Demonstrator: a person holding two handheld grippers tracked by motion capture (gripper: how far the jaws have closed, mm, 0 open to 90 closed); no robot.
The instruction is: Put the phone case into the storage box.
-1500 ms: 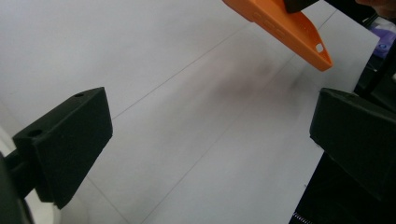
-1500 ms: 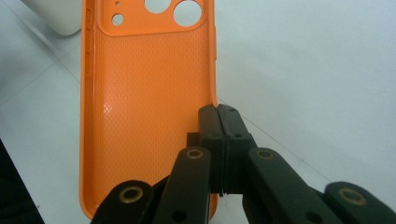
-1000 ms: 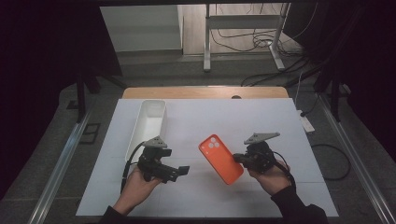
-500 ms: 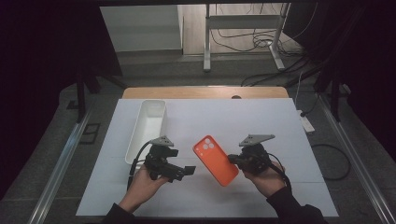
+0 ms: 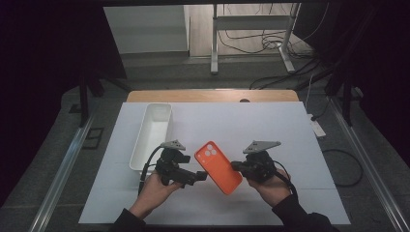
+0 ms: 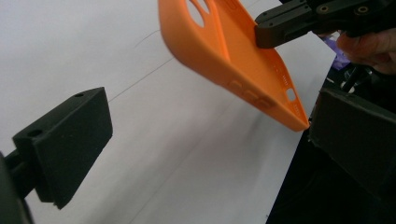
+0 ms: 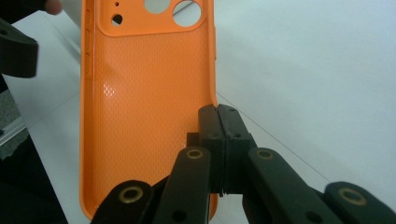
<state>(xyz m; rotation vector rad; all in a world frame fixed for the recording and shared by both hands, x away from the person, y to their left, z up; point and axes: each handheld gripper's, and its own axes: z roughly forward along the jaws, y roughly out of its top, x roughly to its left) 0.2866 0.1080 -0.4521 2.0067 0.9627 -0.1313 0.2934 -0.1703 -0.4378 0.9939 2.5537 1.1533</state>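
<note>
The right gripper (image 5: 238, 166) is clamped on the orange phone case's (image 5: 218, 166) edge, lifted off the worktop (image 5: 270, 125), while the left gripper (image 5: 202, 177), jaws spread beside it, has yet to grasp it

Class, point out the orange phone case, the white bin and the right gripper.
orange phone case (image 5: 218, 167), high view, middle of its back.
white bin (image 5: 145, 149), high view, inner floor.
right gripper (image 7: 218, 122), right gripper view, its shut fingertips.

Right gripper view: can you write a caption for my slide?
Right tool shut on the edge of an orange phone case, held above the white table.
</note>
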